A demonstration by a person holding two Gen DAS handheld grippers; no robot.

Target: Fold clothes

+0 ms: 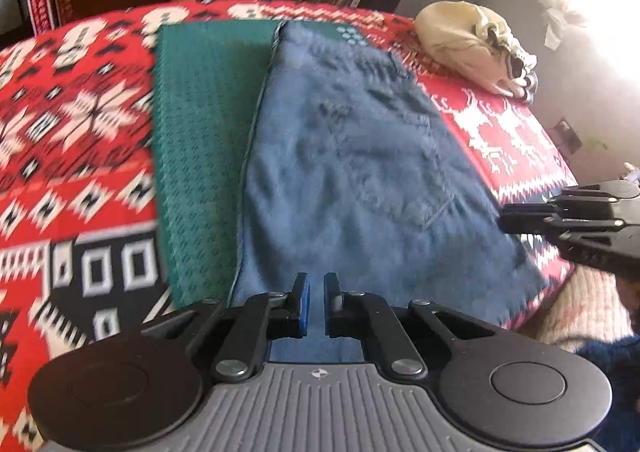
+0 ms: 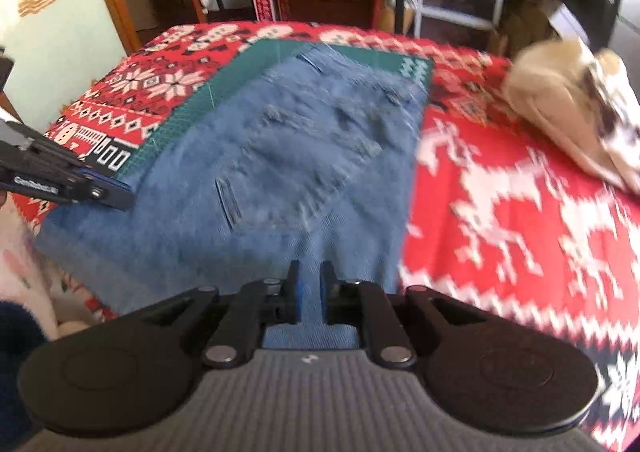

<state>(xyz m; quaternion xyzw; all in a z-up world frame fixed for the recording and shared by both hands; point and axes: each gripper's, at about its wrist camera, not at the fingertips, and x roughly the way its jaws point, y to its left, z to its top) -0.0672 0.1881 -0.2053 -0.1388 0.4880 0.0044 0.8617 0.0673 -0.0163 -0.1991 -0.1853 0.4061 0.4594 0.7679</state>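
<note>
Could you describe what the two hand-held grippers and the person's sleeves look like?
Both the left hand-held gripper and the right hand-held gripper have black linkage arms, round black discs, a ribbed grey body and blue-padded fingers. White lettering, too blurred to read, marks the left one's side. A dark blue fuzzy sleeve shows beside them.

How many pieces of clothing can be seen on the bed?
2: blue jeans spread on the green mat in the middle, and a cream bundle near the far right corner. More may be hidden inside the bundle.
</note>
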